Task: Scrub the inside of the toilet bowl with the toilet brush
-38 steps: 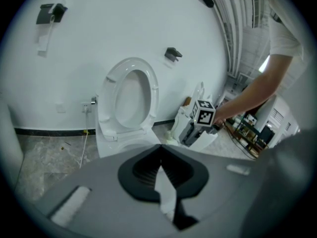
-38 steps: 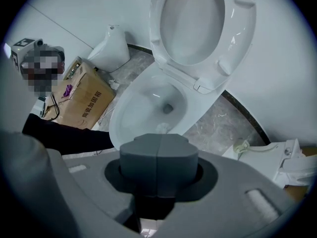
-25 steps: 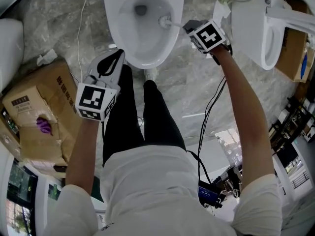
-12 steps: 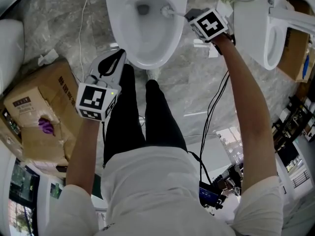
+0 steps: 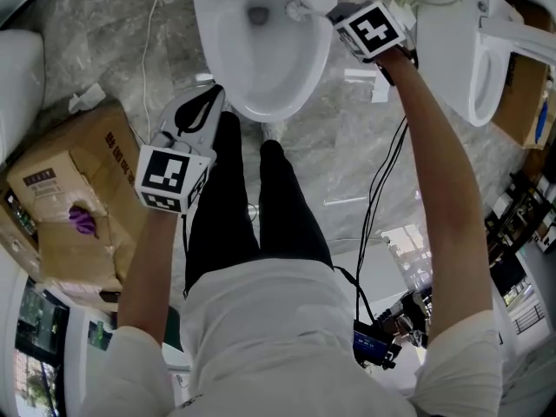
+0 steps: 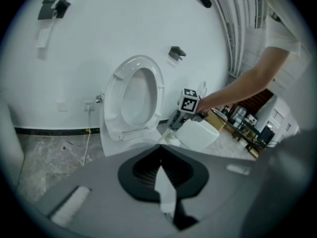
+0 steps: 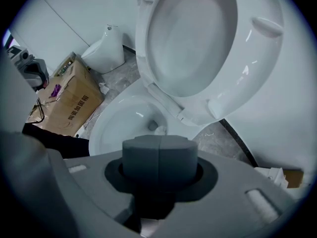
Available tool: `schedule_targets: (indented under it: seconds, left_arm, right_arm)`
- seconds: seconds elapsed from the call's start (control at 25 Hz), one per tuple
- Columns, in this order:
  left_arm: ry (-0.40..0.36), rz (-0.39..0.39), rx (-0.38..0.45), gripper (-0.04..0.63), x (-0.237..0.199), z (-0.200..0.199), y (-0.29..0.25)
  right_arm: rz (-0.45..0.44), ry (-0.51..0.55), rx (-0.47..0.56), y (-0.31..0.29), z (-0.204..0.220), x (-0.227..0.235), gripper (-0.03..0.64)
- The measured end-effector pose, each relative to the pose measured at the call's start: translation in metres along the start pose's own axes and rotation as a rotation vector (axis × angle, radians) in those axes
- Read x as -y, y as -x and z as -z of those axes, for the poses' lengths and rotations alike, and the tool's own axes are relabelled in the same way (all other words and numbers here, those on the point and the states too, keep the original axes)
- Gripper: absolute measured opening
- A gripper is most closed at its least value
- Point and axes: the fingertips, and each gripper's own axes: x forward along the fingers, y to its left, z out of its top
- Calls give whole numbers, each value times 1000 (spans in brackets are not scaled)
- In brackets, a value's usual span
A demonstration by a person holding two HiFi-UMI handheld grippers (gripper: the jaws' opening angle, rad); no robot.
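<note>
The white toilet bowl (image 5: 261, 59) sits at the top of the head view, its seat and lid (image 7: 198, 43) raised. My right gripper (image 5: 347, 17) hangs over the bowl's right rim, shut on the toilet brush handle. The white brush head (image 5: 296, 9) is inside the bowl at the back, beside the drain hole (image 5: 258, 13). In the right gripper view the gripper (image 7: 159, 155) has its jaws pressed together above the bowl (image 7: 124, 123). My left gripper (image 5: 198, 111) stays shut and holds nothing, beside the person's left leg. From the left gripper (image 6: 161, 170) I see the toilet (image 6: 136, 95) ahead.
A second white toilet (image 5: 460, 50) stands to the right. Cardboard boxes (image 5: 69, 189) lie on the marble floor at the left. Cables (image 5: 378, 189) trail over the floor by the person's right side. The person's legs (image 5: 252, 198) stand right in front of the bowl.
My right gripper has moved away along the bowl's right rim, carrying the brush head from the right side of the bowl to the back by the drain. The left gripper has stayed put.
</note>
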Motion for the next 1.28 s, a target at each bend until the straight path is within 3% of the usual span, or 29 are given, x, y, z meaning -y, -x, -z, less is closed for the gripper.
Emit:
schedule_targets:
  seconds: [1.28]
  left_arm:
    - [47, -68, 9, -9, -19, 13, 24]
  right_arm:
    - [9, 34, 137, -10, -82, -30, 146]
